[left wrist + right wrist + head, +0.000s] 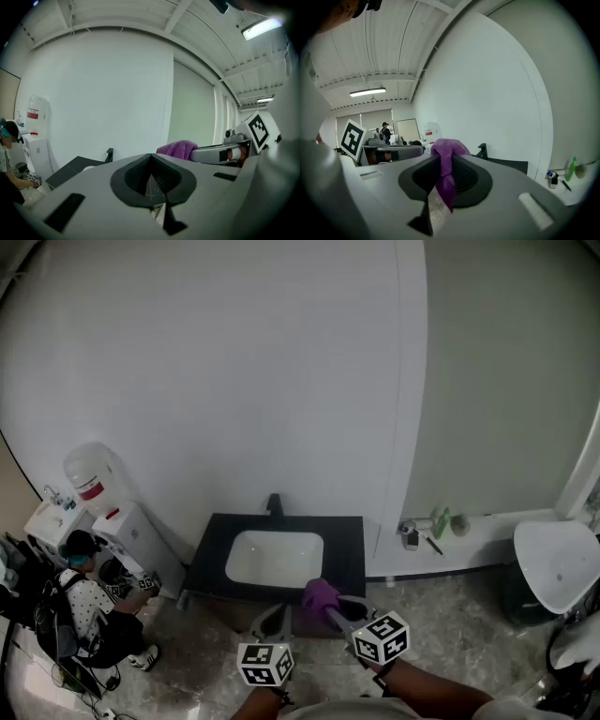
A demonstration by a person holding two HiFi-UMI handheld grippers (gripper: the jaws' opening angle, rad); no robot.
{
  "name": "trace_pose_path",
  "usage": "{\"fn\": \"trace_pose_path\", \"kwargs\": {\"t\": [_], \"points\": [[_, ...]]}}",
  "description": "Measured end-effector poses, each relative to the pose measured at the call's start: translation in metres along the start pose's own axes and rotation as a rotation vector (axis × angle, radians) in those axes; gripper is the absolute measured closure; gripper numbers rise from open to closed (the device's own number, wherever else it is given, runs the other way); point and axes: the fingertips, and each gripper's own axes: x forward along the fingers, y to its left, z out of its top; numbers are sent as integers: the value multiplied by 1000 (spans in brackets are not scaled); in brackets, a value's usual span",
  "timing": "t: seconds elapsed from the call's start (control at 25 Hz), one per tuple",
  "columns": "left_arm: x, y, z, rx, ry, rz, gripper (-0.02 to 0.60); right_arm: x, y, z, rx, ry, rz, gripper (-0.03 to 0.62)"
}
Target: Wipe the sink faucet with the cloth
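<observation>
Well, the right gripper (444,159) had its jaws pinched on the purple cloth (449,146), a bunched wad standing proud of the tips and a thin tail hanging down between them. The left gripper (151,158) beside it was closed tip to tip with nothing in it.

The black faucet (275,505) stood upright at the back edge of the dark counter (349,549), behind the white basin (275,559), so its long axis ran up and down. From the cloth it lay straight ahead across the basin and a little to the left. The cloth hung over the counter's front edge, well apart from the faucet. The right gripper reached further forward than the left, which put it nearer. I judged that a wipe from there would mean carrying the cloth forward over the basin.

As for writing, the bottle on the water dispenser (98,486) wore a red label too small to read, and the marker cubes showed only square patterns.
</observation>
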Motion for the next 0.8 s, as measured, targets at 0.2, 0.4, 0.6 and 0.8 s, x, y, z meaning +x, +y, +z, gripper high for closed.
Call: {"fn": "trace_pose_path", "kwargs": {"t": [0.2, 0.4, 0.6, 0.8], "points": [[0, 0, -3, -5, -3, -1, 577, 0, 1, -4, 3, 1, 2, 534], [3, 1, 0, -10, 1, -1, 577, 3, -2, 0, 6, 4, 4, 534], [4, 1, -2, -11, 4, -2, 577, 3, -3, -1, 10, 2, 3, 534], [7, 6, 0, -12, 6, -3, 577, 8, -4, 0, 13, 5, 0, 534]]}}
